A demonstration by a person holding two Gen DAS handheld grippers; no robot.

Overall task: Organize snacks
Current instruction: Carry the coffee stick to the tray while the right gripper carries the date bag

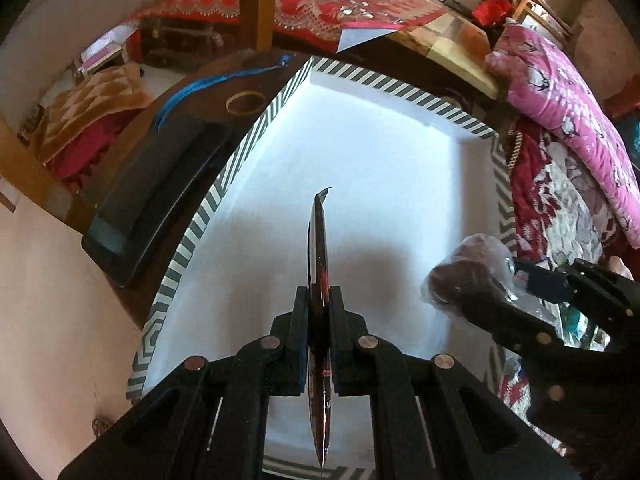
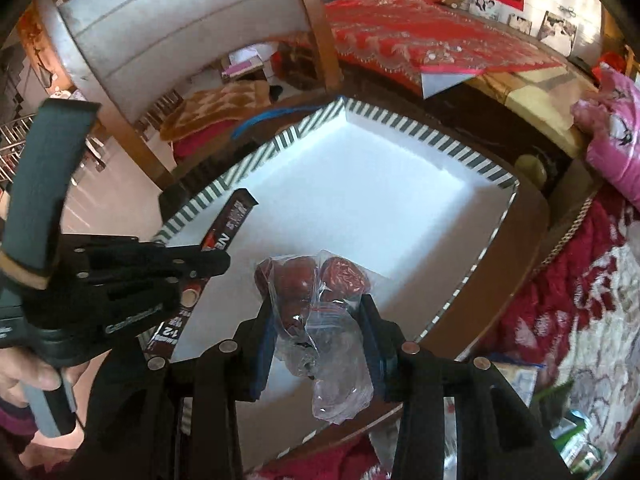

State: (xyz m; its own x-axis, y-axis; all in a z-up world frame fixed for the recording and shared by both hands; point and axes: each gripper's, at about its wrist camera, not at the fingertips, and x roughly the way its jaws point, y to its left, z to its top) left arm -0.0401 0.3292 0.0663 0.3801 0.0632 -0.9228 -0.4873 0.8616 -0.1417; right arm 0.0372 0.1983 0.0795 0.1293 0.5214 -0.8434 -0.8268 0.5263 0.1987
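The left gripper (image 1: 320, 300) has its jaws pressed together on a thin dark sachet (image 1: 319, 248), seen edge-on, which sticks out ahead of the fingertips. Below and ahead of it lies the white tray with striped rim (image 1: 256, 136). To its right, the right gripper (image 2: 316, 320) pinches a clear bag of red dates (image 2: 316, 284), also above the tray floor. A hand (image 2: 24, 376) holds the left gripper's handle.

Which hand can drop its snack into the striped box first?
Probably left: its tool holds the thin snack packet well over the box's white floor. The right tool, holding bagged red dates, hangs nearer the rim.
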